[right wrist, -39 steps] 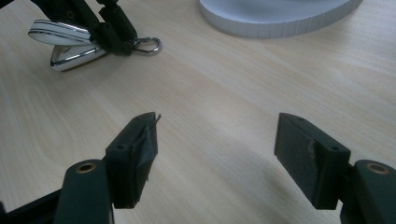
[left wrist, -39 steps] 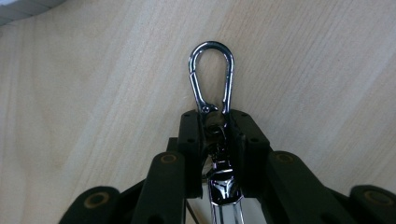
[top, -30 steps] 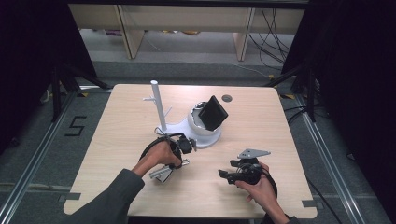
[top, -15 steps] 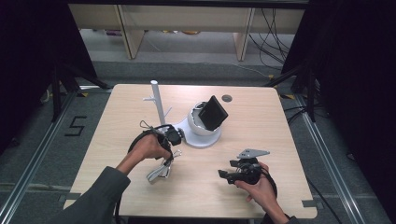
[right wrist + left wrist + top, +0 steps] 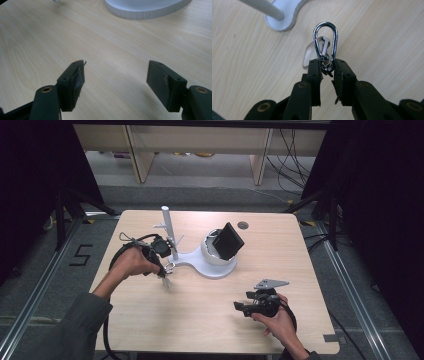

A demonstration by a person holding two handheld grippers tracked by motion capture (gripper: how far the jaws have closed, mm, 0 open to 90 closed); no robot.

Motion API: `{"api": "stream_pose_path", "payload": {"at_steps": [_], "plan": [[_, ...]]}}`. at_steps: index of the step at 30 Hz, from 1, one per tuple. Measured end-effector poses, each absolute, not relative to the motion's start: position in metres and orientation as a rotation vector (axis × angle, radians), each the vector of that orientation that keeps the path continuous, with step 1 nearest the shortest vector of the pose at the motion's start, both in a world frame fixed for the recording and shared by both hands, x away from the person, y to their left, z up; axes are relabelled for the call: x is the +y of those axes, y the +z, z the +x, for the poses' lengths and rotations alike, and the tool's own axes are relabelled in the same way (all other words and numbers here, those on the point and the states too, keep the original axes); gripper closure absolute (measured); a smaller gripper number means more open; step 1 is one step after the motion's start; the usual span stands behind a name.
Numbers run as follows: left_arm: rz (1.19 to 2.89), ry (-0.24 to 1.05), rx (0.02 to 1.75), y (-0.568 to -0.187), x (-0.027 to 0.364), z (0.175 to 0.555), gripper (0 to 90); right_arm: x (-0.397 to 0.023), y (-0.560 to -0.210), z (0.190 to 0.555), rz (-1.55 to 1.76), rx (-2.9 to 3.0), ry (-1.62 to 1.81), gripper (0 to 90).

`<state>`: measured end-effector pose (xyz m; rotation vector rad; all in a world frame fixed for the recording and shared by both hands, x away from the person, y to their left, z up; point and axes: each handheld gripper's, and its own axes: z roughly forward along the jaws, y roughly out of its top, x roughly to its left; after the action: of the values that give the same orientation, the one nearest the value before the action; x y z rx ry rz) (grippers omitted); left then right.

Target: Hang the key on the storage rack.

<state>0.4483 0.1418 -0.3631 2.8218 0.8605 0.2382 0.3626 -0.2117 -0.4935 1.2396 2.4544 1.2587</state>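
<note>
- Two risks. My left gripper (image 5: 327,71) pinches only the small ring under the carabiner (image 5: 325,41), held above the table beside the white stand (image 5: 172,237); it could swivel (or slip out).
- Snagging a peg would tug it loose.
- My right gripper (image 5: 116,85) gapes wide, holding nothing.

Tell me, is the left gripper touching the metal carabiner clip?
Touching. The left gripper view shows the left gripper with its jaws closed on the ring at the bottom of the carabiner clip, which sticks up above the wooden table.
</note>
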Motion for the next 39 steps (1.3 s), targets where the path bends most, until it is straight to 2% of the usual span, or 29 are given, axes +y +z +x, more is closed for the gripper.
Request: {"api": "stream_pose_path", "payload": {"at_steps": [16, 39], "plan": [[2.760, 0.276, 0.978, -0.317, 0.175, 0.458, 75.3, -0.212, -0.493, 0.363, 1.237, 2.445, 1.243, 31.7], [2.670, 0.327, 1.087, -0.272, 0.183, 0.482, 75.3, -0.210, -0.494, 0.364, 1.239, 2.477, 1.268, 31.7]]}}
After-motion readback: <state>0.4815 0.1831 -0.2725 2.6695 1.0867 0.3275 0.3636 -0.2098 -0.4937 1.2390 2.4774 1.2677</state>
